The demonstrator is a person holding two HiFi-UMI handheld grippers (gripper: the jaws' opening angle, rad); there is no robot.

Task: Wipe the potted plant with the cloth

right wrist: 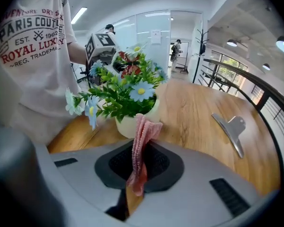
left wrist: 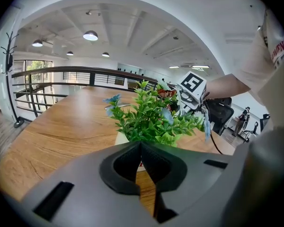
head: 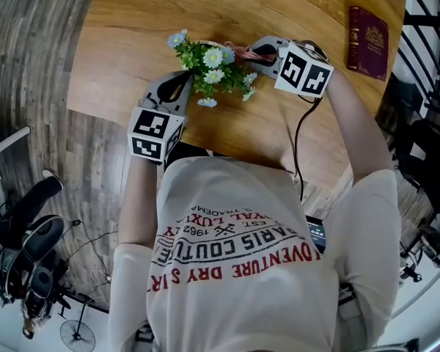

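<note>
Pink cloth (right wrist: 144, 126) in right claw (right wrist: 138, 150), tip just beside potted plant (right wrist: 128, 98).

Left gripper view, lower centre: the cream pot (left wrist: 120, 137) shows only as a sliver, the rest hidden behind the left gripper (left wrist: 141, 146) body and under the foliage (left wrist: 154, 119). Head view, top centre: the foliage covers that pot entirely and both grippers' tips. Of the cloth (head: 235, 48), only a pink scrap shows beside the right gripper (head: 251, 53). Upper right, the maroon booklet (head: 367, 42) has gold cover print too small to read.
</note>
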